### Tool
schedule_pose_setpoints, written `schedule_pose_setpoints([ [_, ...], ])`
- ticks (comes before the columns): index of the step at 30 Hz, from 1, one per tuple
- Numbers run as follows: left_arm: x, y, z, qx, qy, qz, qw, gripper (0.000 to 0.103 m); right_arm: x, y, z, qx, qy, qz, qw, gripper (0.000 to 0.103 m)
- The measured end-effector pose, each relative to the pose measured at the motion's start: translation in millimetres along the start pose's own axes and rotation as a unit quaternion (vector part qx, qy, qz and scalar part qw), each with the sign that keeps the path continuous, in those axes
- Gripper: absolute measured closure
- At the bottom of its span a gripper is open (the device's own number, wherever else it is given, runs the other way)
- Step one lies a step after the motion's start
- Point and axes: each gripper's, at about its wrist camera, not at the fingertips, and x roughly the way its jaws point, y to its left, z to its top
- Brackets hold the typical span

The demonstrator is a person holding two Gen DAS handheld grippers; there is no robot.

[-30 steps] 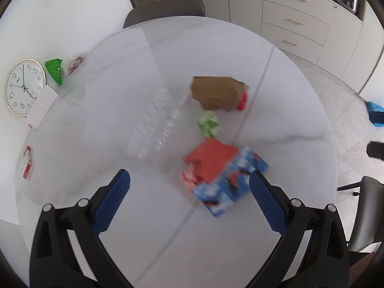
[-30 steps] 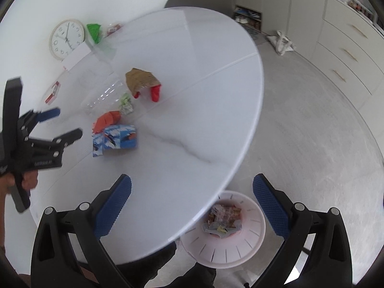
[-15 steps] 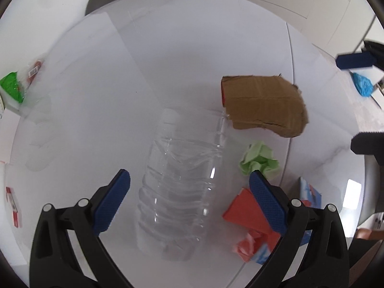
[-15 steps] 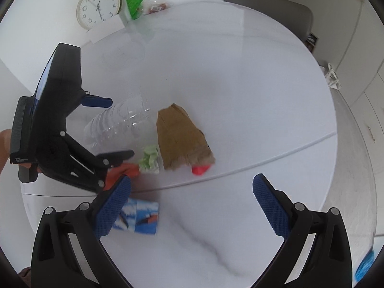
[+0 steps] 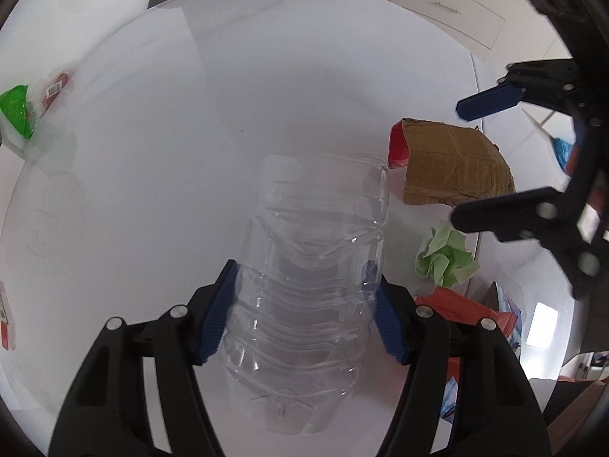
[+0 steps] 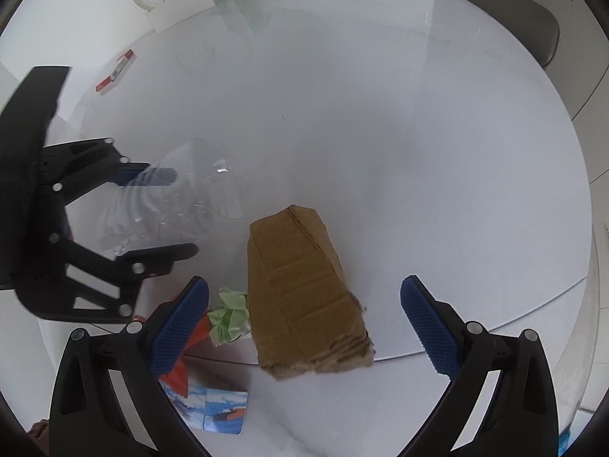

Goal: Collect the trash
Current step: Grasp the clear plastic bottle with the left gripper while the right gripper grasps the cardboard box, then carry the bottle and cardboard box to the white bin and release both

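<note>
Trash on the round white table (image 6: 380,122): clear plastic bottle (image 5: 308,266), brown cardboard piece (image 6: 304,297), green paper wad (image 5: 445,255), red paper scrap (image 5: 456,304), blue printed carton (image 6: 220,407).

Left claw (image 5: 300,312) has dropped from a high view of the whole pile to straddle the bottle. Its jaws have just been closing, from near full spread to roughly half. Blue pads (image 5: 217,316) sit against both bottle flanks, bottle lying on its side between them, neck pointing away from the claw. Reads as a grip on the bottle, likely only just made; bottle is not lifted yet, as far as the frames show.

Right claw (image 6: 304,327) has swung in from the table edge over the bin and now hovers above the cardboard. Jaws wide, narrowing only slightly, cardboard between the pads but untouched. Wad sits just inside its left pad; carton is below that pad, nearer the wrist.

Implication: first pick is committed, second is being lined up. Thin bottle wall may buckle or slip under squeeze.
</note>
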Motion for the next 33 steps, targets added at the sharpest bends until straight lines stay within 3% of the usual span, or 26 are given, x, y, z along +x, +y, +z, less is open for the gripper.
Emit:
schedule_pose_setpoints([
  [2, -6, 2, -4, -0.004, -0.003, 0.001, 1.0, 0.039, 7, -4, 3, 0.001, 0.018, 0.011, 1.0, 0.02],
  [4, -16, 10, -18, -0.006, -0.007, 0.006, 0.9999, 0.039, 12, -7, 6, 0.001, 0.033, 0.017, 0.999, 0.043],
  [6, -22, 11, -21, -0.01, -0.011, 0.011, 0.9998, 0.039, 11, -14, 8, 0.008, 0.035, 0.024, 0.999, 0.05],
  [12, -52, 0, -27, -0.016, -0.035, 0.023, 0.999, 0.039, -33, -24, -4, 0.044, -0.032, 0.031, 0.998, 0.052],
  [16, -82, -17, -38, -0.012, -0.059, 0.033, 0.9977, 0.039, -75, -35, -32, 0.074, -0.075, 0.022, 0.994, 0.052],
  [21, -110, -55, -48, -0.001, -0.083, 0.028, 0.9961, 0.039, -136, -42, -107, 0.116, -0.116, 0.007, 0.987, 0.052],
  [26, -133, -109, -77, 0.014, -0.088, 0.01, 0.9959, 0.039, -169, -37, -194, 0.169, -0.131, -0.013, 0.977, 0.052],
  [29, -144, -140, -97, 0.019, -0.086, -0.009, 0.9961, 0.039, -172, -34, -243, 0.203, -0.123, -0.032, 0.971, 0.051],
  [33, -150, -180, -121, 0.017, -0.074, -0.038, 0.9964, 0.039, -147, -34, -298, 0.247, -0.085, -0.036, 0.964, 0.051],
])
